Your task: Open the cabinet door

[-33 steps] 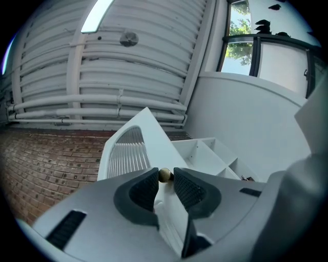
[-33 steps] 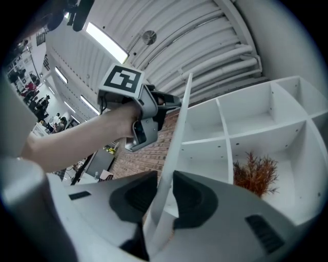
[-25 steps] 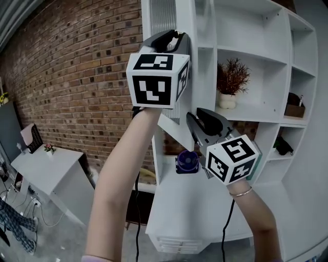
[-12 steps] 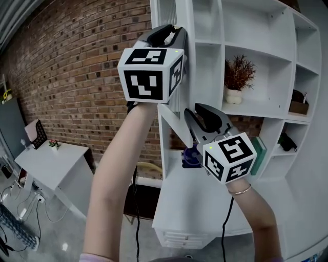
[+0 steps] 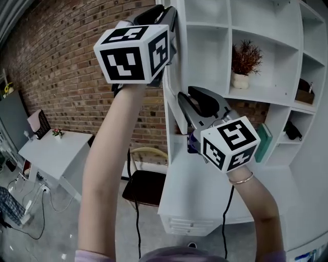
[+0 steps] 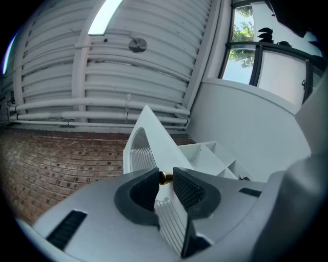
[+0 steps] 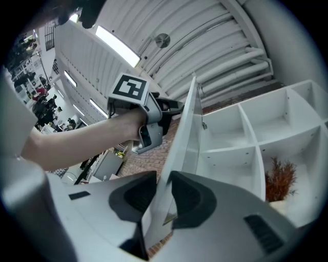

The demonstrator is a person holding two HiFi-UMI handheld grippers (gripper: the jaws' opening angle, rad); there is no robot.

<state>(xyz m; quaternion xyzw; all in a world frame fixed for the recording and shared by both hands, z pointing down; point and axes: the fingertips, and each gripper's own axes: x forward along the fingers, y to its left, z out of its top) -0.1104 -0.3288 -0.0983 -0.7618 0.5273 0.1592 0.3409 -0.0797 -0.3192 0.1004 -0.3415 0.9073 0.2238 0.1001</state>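
Note:
The white cabinet door (image 5: 174, 87) stands swung out from the shelf unit, seen edge-on in the head view. My left gripper (image 5: 166, 13) is up high on it. In the left gripper view the jaws have just been closing, and my left gripper (image 6: 165, 179) is shut on the small brass knob (image 6: 164, 177) of the ribbed door (image 6: 148, 133). Lower down, my right gripper (image 5: 187, 102) clamps the door's edge. In the right gripper view its jaws have just closed a little, with the door panel (image 7: 187, 128) between the pads of my right gripper (image 7: 163, 192).
Open white shelves (image 5: 215, 30) hold a potted plant (image 5: 245, 64), a teal book (image 5: 264, 143) and a blue object (image 5: 192, 143). Drawers (image 5: 184, 225) sit at the unit's base. A chair (image 5: 146, 184), a white desk (image 5: 51, 151) and a brick wall (image 5: 66, 66) lie to the left.
Both grippers have moved left with the door, which has swung further out and now shows edge-on. The shelves behind it are more exposed.

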